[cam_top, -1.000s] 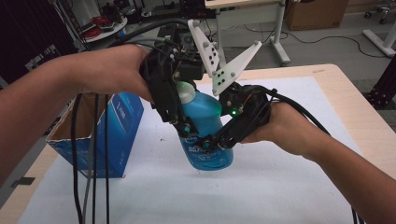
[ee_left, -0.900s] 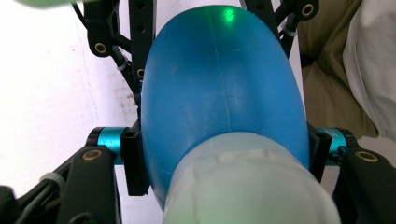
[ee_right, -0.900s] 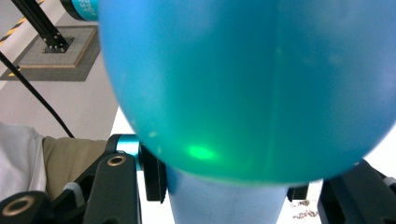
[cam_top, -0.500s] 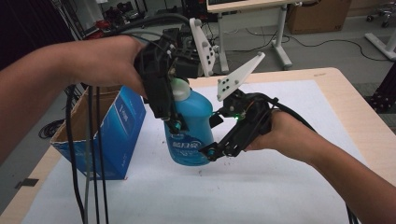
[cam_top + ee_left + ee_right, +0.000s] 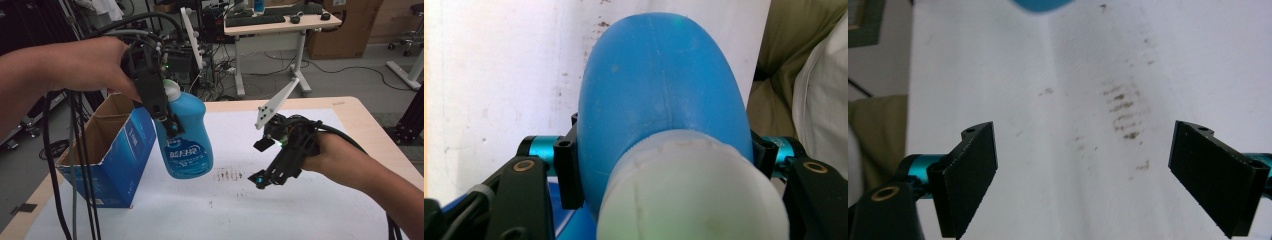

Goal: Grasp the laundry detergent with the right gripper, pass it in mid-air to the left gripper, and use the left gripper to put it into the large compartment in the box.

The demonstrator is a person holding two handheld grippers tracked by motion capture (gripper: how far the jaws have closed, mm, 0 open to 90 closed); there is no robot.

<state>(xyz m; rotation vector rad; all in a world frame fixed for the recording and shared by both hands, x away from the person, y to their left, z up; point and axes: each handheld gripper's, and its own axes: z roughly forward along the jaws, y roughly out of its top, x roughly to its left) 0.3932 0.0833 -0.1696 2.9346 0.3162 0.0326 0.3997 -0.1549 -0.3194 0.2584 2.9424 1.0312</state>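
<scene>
1. Standing under everything: a wooden table [image 5: 350,102], tan edge showing at 12 to 3 o'clock and again at 7 o'clock.
2. Lying directly on the top and covering nearly all of it: a white sheet [image 5: 310,210], [image 5: 1198,60], reaching close to the edges and leaving a bare wood margin.
3. Marking the sheet near its centre: a patch of dark smudges [image 5: 229,175], [image 5: 1123,112], in short rows, with a few stray specks just toward 6 o'clock.
4. Sitting on the sheet at 9 o'clock: an open blue cardboard box [image 5: 107,165], flaps up, brown inside, reaching the table's near-left edge.
</scene>
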